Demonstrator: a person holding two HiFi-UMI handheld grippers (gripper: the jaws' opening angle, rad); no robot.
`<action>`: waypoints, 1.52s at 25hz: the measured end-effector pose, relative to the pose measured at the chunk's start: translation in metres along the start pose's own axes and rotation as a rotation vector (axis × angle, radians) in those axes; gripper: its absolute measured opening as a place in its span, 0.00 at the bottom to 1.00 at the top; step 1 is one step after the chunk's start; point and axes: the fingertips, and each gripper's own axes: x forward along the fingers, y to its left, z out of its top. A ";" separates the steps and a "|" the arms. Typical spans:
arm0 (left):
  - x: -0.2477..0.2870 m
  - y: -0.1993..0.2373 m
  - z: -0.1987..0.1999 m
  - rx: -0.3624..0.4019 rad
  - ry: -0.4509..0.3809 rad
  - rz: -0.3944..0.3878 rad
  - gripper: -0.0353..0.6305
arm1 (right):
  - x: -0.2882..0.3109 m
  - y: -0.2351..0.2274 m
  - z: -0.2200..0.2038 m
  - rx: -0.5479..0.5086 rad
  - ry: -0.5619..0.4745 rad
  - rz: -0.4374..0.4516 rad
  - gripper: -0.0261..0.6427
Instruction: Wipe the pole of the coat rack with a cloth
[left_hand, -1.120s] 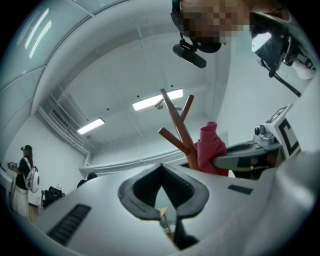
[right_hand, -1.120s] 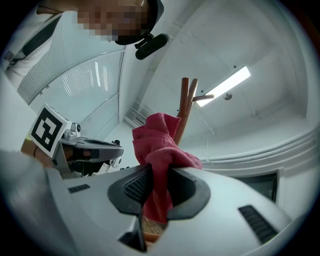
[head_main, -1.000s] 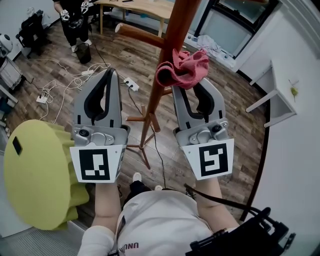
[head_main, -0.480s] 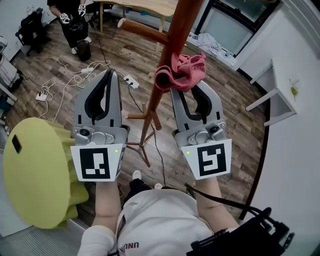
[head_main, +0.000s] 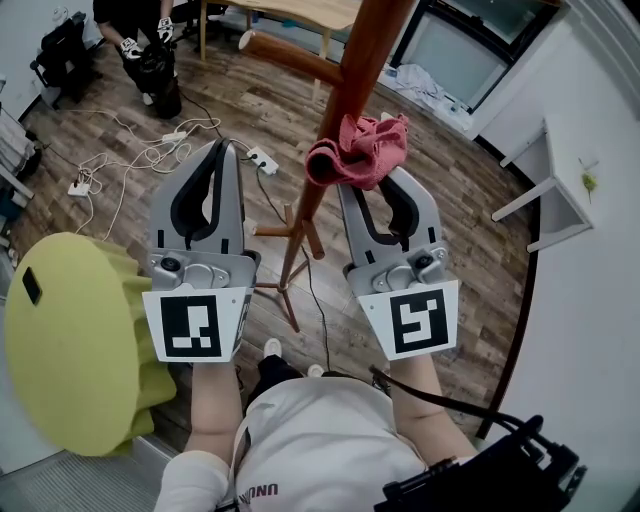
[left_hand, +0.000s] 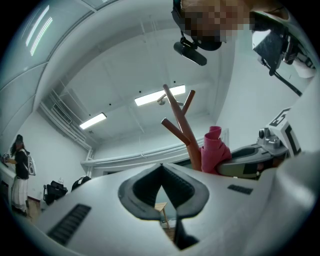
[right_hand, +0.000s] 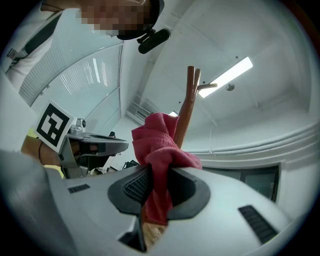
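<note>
1. Wood-plank floor (head_main: 470, 230) forms the background, with cables (head_main: 130, 160) at upper left.
2. My right claw (head_main: 372, 188) is clamped on the red cloth (head_main: 358, 152), upper centre of frame.
3. The cloth touches the coat rack's pole (head_main: 343, 98), just left of that claw; the pole's long axis runs steeply from top centre down to its feet.
4. My left claw (head_main: 222, 148), closed and empty, stands apart across the pole, so I judge the right nearer.

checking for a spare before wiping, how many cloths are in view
1. The red cloth is clamped in the right gripper, bunched against the coat rack pole. The left gripper holds none; others may be hidden.
</note>
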 end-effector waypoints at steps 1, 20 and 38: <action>0.000 0.000 -0.001 -0.001 0.003 0.001 0.07 | 0.000 0.000 -0.001 0.001 0.003 0.001 0.16; -0.003 -0.001 -0.011 0.006 0.012 -0.003 0.07 | -0.003 0.013 -0.021 0.018 0.047 0.021 0.16; -0.006 -0.002 -0.020 -0.018 0.047 -0.005 0.07 | -0.003 0.023 -0.030 0.026 0.067 0.041 0.16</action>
